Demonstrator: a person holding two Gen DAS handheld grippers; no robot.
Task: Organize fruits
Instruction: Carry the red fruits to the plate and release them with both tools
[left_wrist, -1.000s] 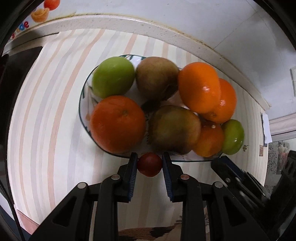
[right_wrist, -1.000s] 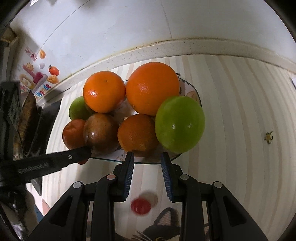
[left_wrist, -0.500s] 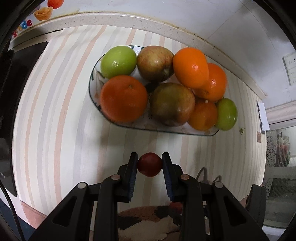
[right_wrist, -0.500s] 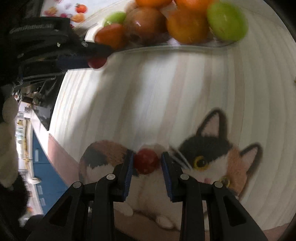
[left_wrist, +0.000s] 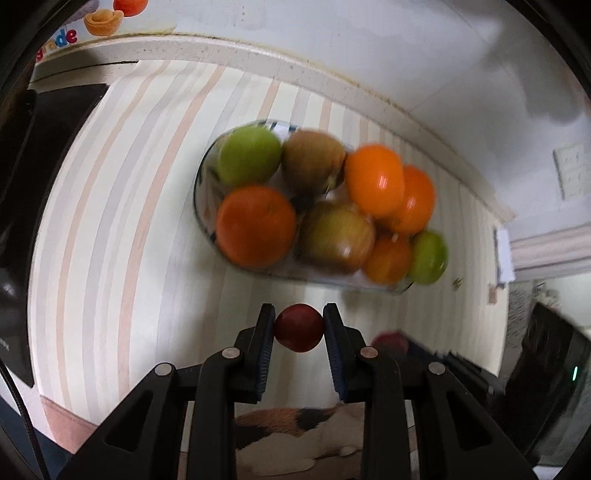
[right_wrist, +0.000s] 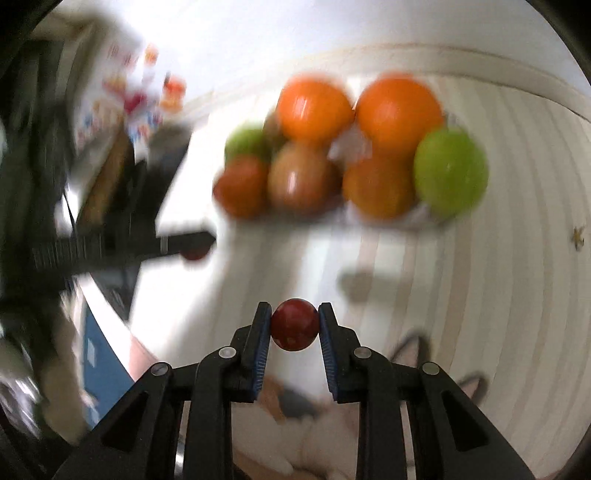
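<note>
Two small red fruits up: left hand-held gripper (left_wrist: 299, 328) clamps one (left_wrist: 298, 328), right hand-held gripper (right_wrist: 294, 325) pinches another (right_wrist: 294, 324). Plate (left_wrist: 202, 192) w/ piled fruit sits ahead on desk (left_wrist: 110, 221), both near.

We see a white wall (left_wrist: 424, 62) behind our bench (left_wrist: 122, 221), which wears a pastel striped cloth. A speckled ledge (left_wrist: 258, 55) runs along its far edge. A switch plate (left_wrist: 569, 170) sits on the wall at right.
</note>
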